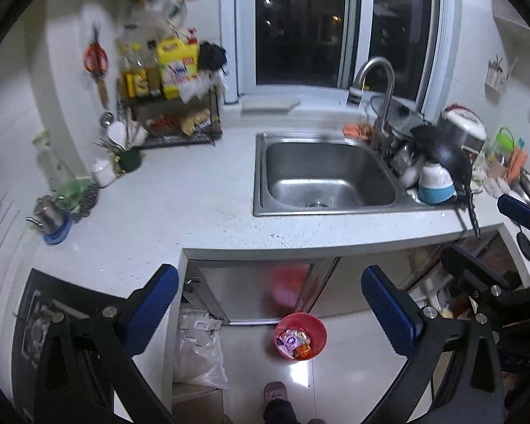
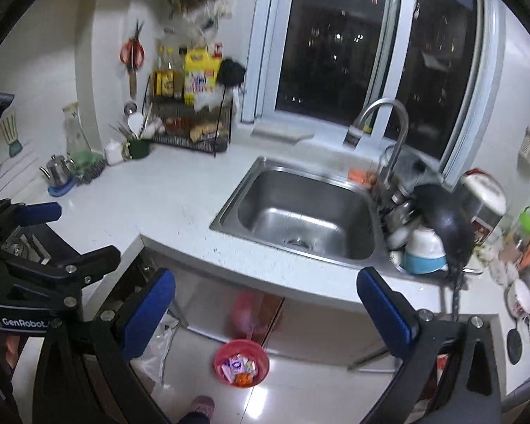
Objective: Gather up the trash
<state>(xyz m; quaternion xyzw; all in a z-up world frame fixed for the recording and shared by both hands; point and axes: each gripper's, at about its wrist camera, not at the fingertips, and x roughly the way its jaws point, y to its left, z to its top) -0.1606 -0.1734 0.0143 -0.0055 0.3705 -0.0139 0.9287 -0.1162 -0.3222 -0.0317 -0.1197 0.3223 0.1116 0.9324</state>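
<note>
A red bin (image 1: 300, 334) stands on the tiled floor below the counter edge, holding several colourful wrappers (image 1: 293, 341). My left gripper (image 1: 270, 300) hangs high above it, open, with nothing between its blue pads (image 1: 155, 304). In the right wrist view the same bin (image 2: 241, 362) with its wrappers (image 2: 238, 367) sits below my right gripper (image 2: 266, 304), which is also open and empty. Each gripper shows in the other's view: the right one (image 1: 494, 240) at the right edge, the left one (image 2: 63, 235) at the left edge. No loose trash shows on the white counter (image 1: 194, 212).
A steel sink (image 1: 261, 176) is set in the counter, with stacked dishes and a black pan (image 1: 438, 155) to its right. A rack of bottles (image 1: 173, 70) stands at the back left. A plastic bag (image 1: 198, 349) lies by the cabinet. A person's slippered foot (image 1: 275, 390) is near the bin.
</note>
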